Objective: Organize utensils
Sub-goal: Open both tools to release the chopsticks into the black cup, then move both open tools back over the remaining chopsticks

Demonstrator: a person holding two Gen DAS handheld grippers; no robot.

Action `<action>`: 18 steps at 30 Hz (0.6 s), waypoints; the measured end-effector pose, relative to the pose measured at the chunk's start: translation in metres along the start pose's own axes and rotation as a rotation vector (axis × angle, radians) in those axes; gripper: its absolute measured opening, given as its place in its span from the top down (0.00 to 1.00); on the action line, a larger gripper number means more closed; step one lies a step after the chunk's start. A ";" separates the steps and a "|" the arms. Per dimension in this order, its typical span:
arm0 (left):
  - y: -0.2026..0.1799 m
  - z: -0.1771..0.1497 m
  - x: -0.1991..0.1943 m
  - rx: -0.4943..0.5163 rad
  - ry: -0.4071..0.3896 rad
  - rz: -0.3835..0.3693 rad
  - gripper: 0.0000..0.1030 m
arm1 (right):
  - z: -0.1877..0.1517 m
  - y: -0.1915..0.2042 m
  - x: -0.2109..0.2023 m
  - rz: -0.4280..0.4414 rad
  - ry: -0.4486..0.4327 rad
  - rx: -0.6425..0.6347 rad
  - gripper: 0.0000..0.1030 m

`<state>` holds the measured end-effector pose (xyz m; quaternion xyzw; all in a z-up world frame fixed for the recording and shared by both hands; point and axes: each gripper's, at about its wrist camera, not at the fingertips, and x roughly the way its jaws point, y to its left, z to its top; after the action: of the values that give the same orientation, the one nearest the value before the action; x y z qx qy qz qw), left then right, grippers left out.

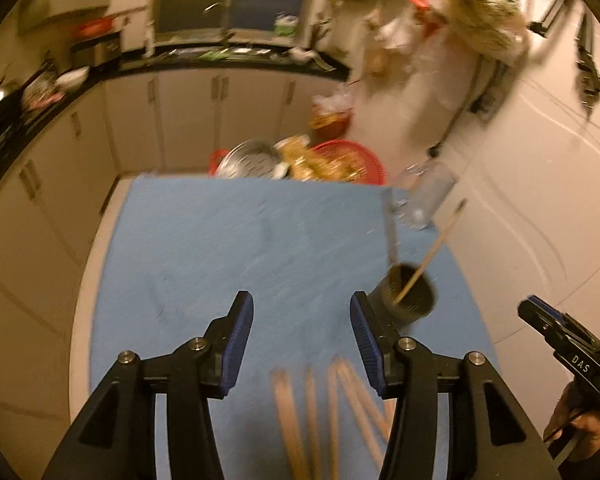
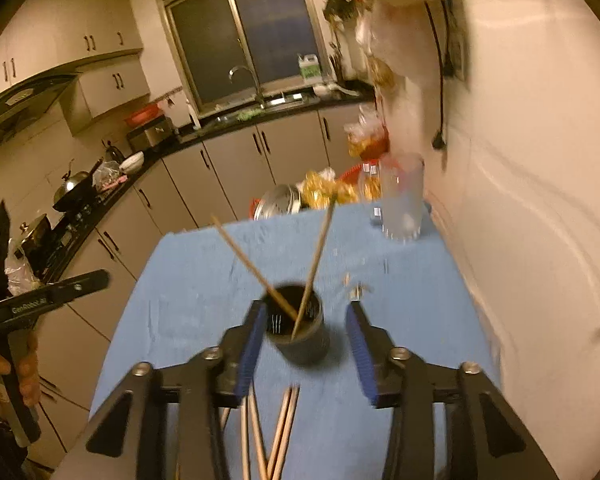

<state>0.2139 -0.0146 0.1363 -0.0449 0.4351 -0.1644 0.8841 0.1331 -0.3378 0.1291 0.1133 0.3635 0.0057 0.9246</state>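
While two chopsticks (image 2: 316, 264) are standing in the cup (image 2: 298, 330), more sticks (image 2: 278, 432) are lying near it; both grippers (image 1: 302, 344) (image 2: 306, 350) are hanging apart, holding nothing.

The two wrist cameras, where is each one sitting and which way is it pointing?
Left wrist view: rides the left gripper, jaws open, looking forward over the blue cloth toward the kitchen counter; the right gripper shows at the right edge.
Right wrist view: rides the right gripper, jaws open either side of the dark cup; the left gripper and hand show at left.
Shared: cloth, cup, loose chopsticks, clear glass.
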 end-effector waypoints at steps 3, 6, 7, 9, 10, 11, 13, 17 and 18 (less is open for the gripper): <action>0.024 -0.028 0.001 -0.054 0.042 0.022 0.50 | -0.025 0.005 0.008 -0.003 0.060 0.007 0.53; 0.036 -0.052 0.003 -0.078 0.082 0.035 0.50 | -0.047 0.012 0.016 0.003 0.110 0.002 0.53; 0.039 -0.061 0.005 -0.086 0.100 0.037 0.50 | -0.053 0.016 0.018 0.004 0.126 -0.007 0.53; 0.042 -0.072 0.008 -0.098 0.127 0.034 0.50 | -0.062 0.020 0.021 0.010 0.144 -0.018 0.53; 0.041 -0.078 0.010 -0.098 0.143 0.032 0.50 | -0.065 0.022 0.023 0.012 0.154 -0.024 0.53; 0.039 -0.082 0.013 -0.093 0.154 0.034 0.50 | -0.068 0.024 0.024 0.013 0.158 -0.028 0.53; 0.035 -0.091 0.019 -0.068 0.174 0.036 0.50 | -0.071 0.024 0.029 0.017 0.174 -0.032 0.53; 0.029 -0.099 0.034 -0.023 0.197 0.039 0.50 | -0.082 0.024 0.037 0.020 0.200 -0.032 0.53; 0.028 -0.102 0.041 -0.016 0.213 0.041 0.50 | -0.084 0.024 0.040 0.020 0.207 -0.033 0.53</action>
<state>0.1647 0.0050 0.0362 -0.0251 0.5286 -0.1465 0.8358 0.1075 -0.2933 0.0475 0.1003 0.4559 0.0325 0.8838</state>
